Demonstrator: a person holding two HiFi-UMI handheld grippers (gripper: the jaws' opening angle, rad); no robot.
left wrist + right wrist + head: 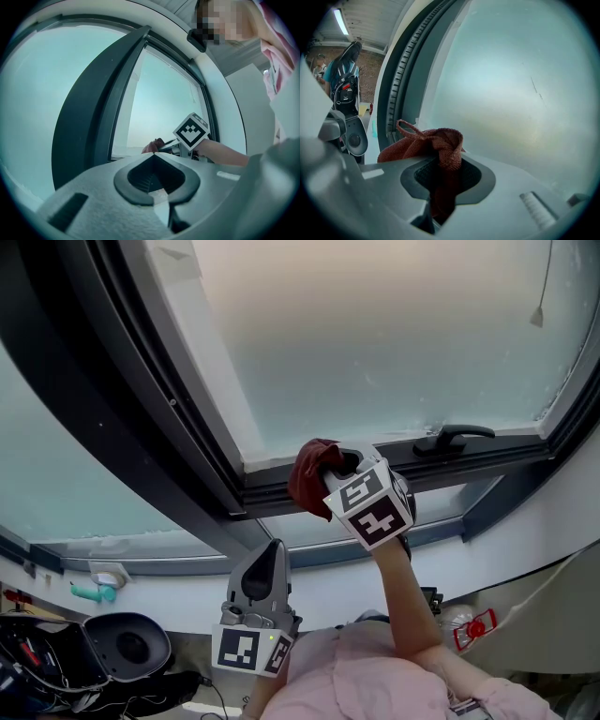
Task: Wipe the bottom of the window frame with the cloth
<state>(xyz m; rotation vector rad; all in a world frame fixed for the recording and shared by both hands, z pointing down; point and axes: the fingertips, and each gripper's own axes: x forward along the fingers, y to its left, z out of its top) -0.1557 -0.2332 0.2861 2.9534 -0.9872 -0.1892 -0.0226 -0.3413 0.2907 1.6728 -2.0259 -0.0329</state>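
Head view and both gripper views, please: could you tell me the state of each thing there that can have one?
cloth: bunched up, held at the bottom of the window frame.
right claw: shut on the cloth.
left claw: shut, nothing in it, held low, apart from the window.
window handle: lying level along the frame.
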